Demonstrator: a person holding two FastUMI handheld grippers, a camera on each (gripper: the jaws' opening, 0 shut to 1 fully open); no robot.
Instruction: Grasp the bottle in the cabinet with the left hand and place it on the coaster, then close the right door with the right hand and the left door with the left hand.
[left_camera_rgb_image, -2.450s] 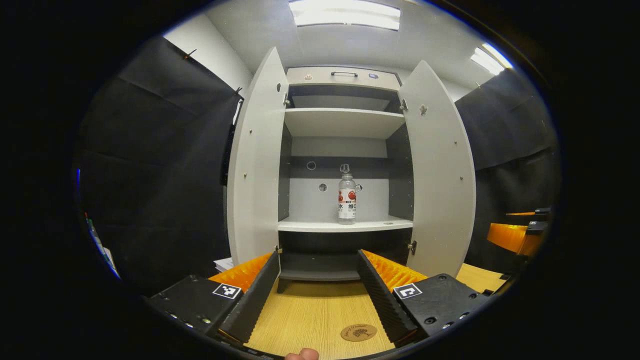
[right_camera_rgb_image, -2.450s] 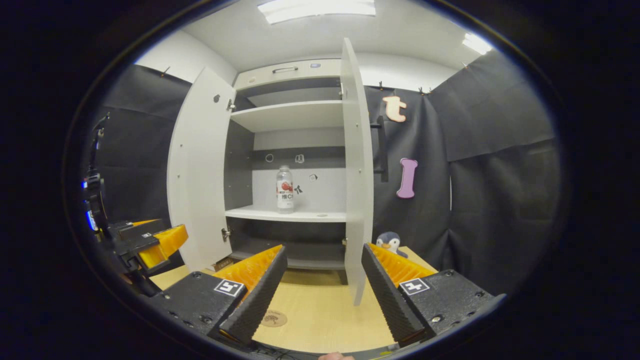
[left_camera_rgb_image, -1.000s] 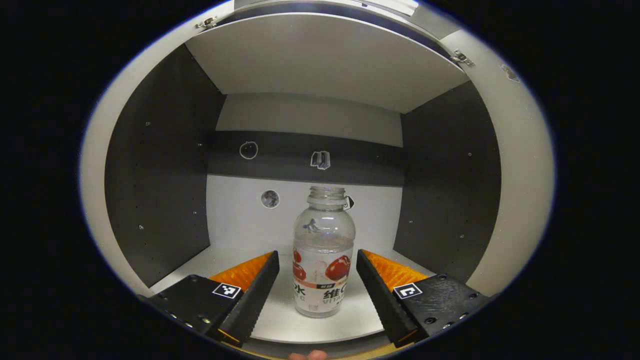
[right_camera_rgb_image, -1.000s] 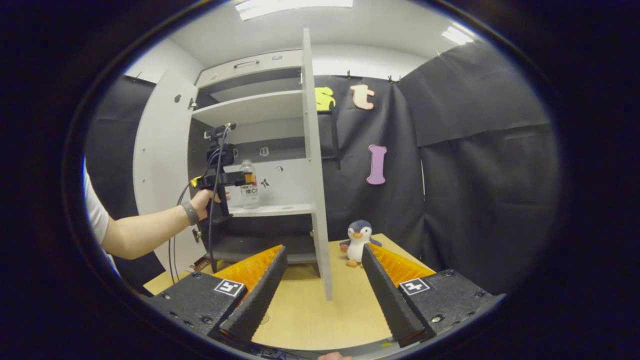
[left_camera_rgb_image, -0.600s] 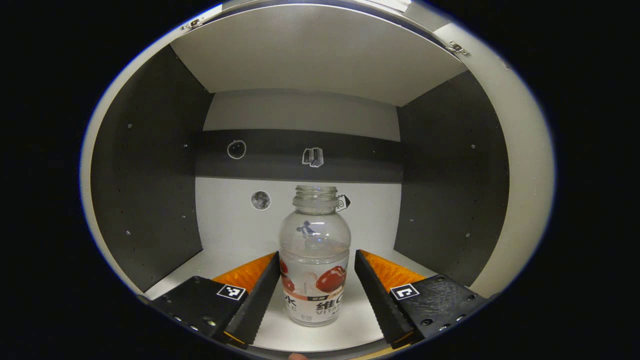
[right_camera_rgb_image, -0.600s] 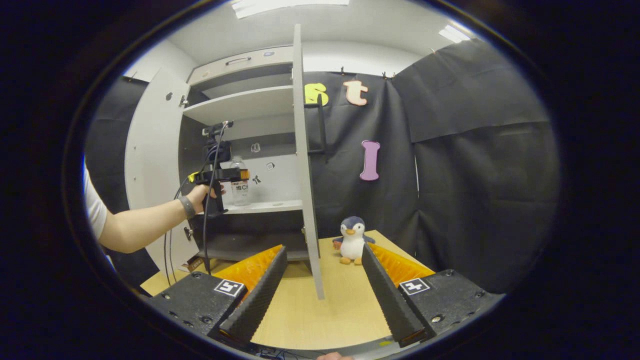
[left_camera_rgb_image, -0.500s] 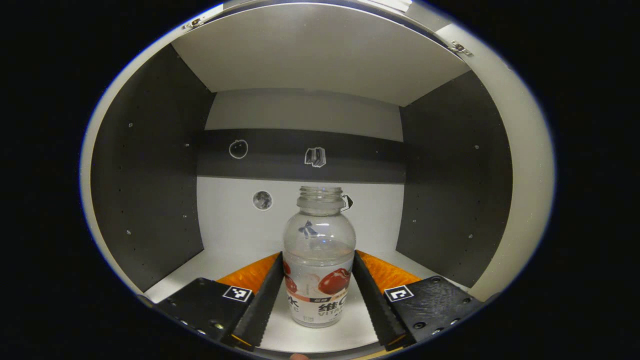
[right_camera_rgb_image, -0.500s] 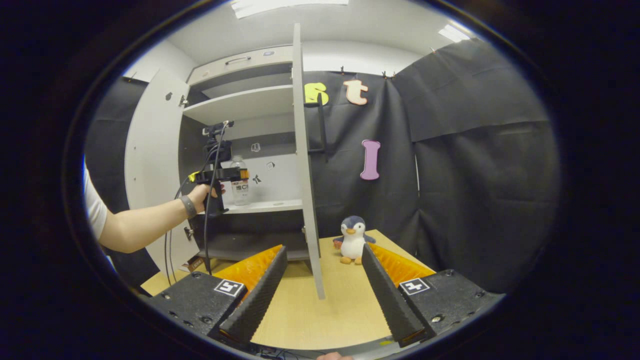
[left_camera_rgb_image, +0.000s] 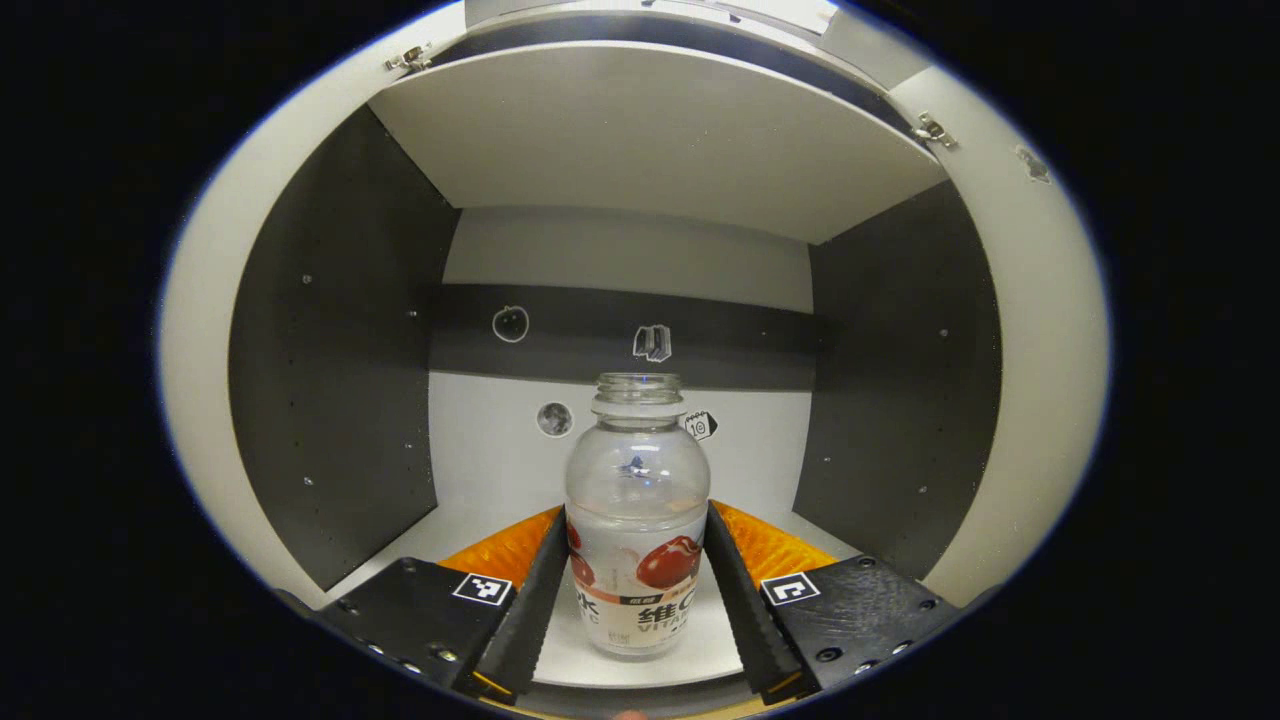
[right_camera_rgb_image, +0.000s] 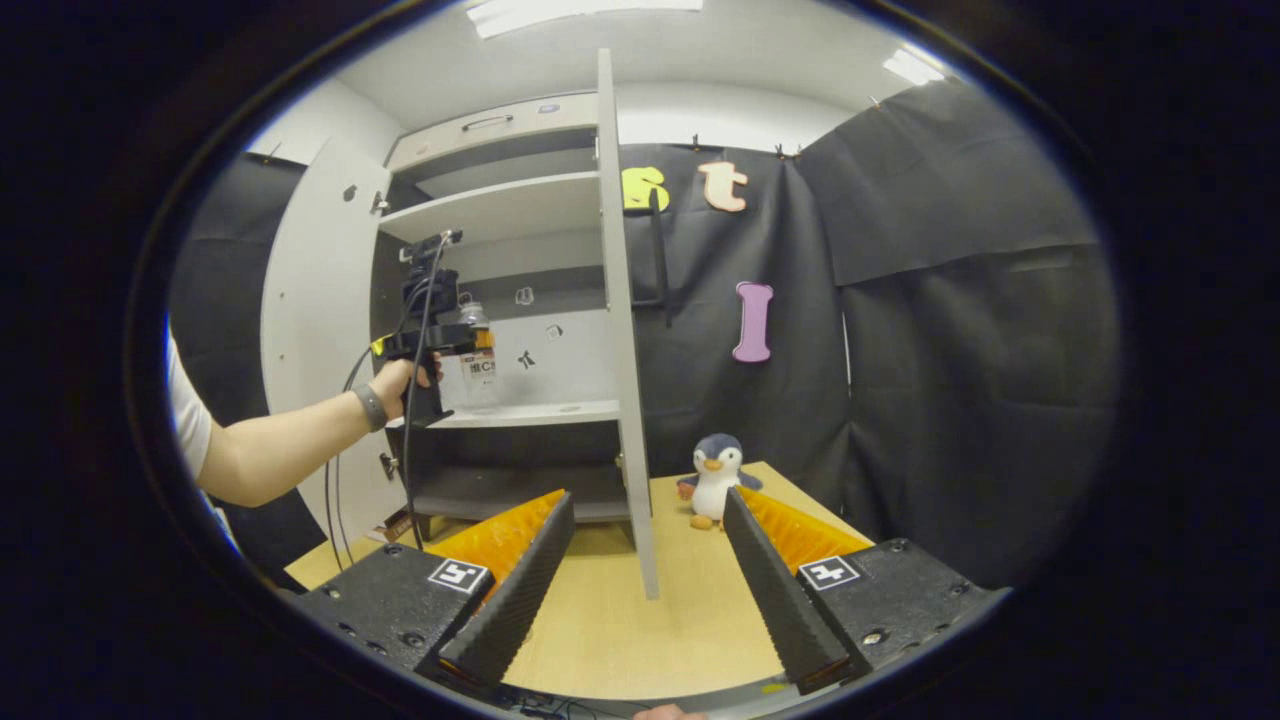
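Observation:
A clear bottle with a red fruit label and no cap stands upright between my left gripper's fingers. Both fingers press on its sides, inside the cabinet's middle compartment over the white shelf. In the right gripper view a hand holds that left gripper at the bottle, which seems slightly above the shelf. My right gripper is open over the wooden table, facing the edge of the open right door. The left door also stands open.
A plush penguin sits on the table right of the right door. Dark side walls and an upper shelf close in around the bottle. A cable hangs from the left gripper.
The left gripper went into the cabinet, its fingers closed on the bottle, and it has since risen a little with it. The right gripper swung right, then barely moved.

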